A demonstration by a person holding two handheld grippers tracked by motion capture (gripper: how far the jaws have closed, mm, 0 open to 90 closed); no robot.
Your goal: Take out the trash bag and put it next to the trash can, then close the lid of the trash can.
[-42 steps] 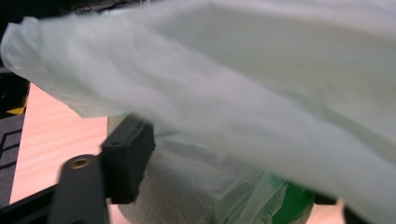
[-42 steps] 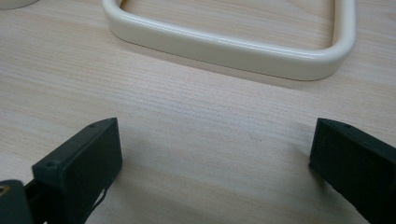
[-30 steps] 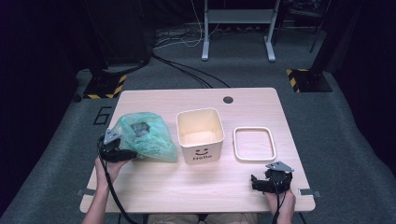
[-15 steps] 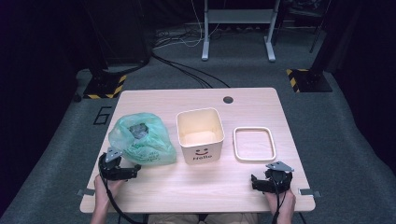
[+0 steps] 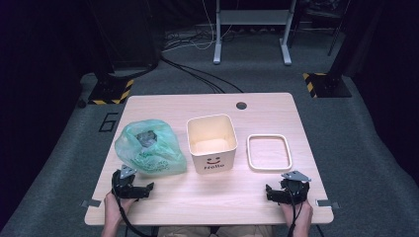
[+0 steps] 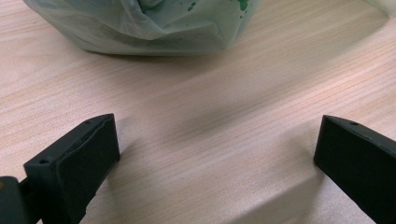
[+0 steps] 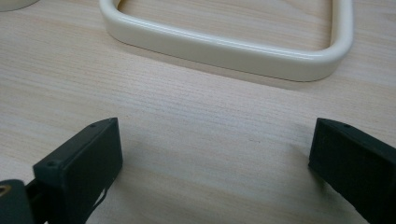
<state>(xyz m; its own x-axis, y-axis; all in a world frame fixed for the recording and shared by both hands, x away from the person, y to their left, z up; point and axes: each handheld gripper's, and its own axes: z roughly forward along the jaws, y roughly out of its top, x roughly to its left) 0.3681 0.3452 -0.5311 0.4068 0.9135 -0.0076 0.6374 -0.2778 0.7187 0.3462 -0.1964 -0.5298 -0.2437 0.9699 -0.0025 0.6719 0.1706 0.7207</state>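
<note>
Lying crumpled, translucent green bag (image 5: pixel 150 148); both tongs wide open, empty.

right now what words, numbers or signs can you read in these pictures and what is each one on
"Hello", under a small smiley face: on the front of the cream bin.
"6": a large numeral marked on the grey floor just off the table's far left corner.
Green print on the green plastic bag: too crumpled and blurred to read.
Yellow and black hazard stripes, no words: on the stand bases on the floor.
</note>
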